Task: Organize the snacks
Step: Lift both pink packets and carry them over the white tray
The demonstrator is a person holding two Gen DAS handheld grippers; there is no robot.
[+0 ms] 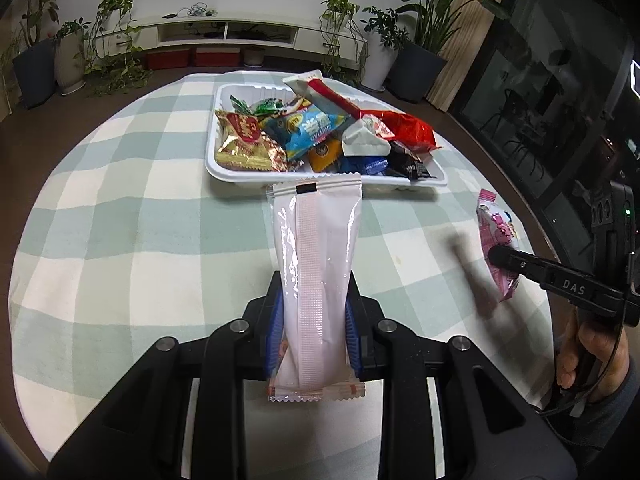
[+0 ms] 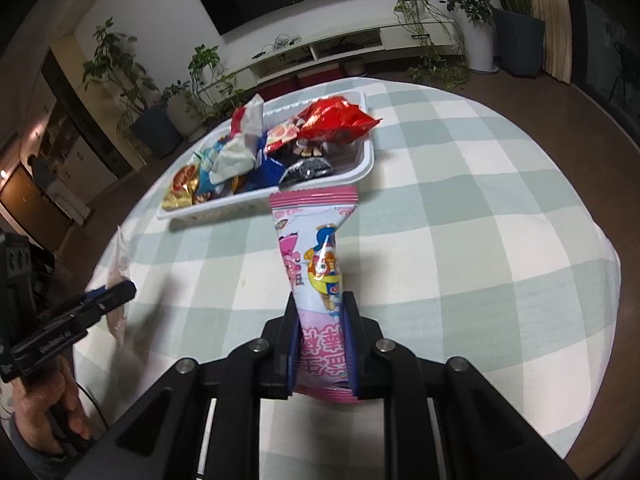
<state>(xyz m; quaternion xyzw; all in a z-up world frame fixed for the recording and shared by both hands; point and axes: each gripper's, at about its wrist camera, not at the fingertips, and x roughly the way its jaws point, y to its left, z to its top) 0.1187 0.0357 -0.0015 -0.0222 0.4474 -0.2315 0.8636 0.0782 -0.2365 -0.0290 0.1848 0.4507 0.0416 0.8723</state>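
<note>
Nearest the left wrist camera, the left gripper has its blue-padded fingers pinching a long white snack packet by its lower half; the packet shows its back seam with a pale pink strip and stands up between the fingers, its top edge with a small black mark reaching visually to the near rim of the white tray; whether it touches the tray cannot be told. Nearest the right wrist camera, the right gripper has its fingers pressed onto a pink snack packet printed with cartoon figures, gripped around its lower half and pointing toward the tray; from the left camera the same pink packet appears at the right, held above the worktop with the right gripper closed on it.

The tray sits on a worktop covered in a pale green and white checked cloth; it is heaped with wrapped snacks, among them a gold packet at the left end, a blue packet in the middle, a red foil bag at the right end, and a long red and white packet lying across the far rim; black and dark blue wrappers lie along the near edge.
</note>
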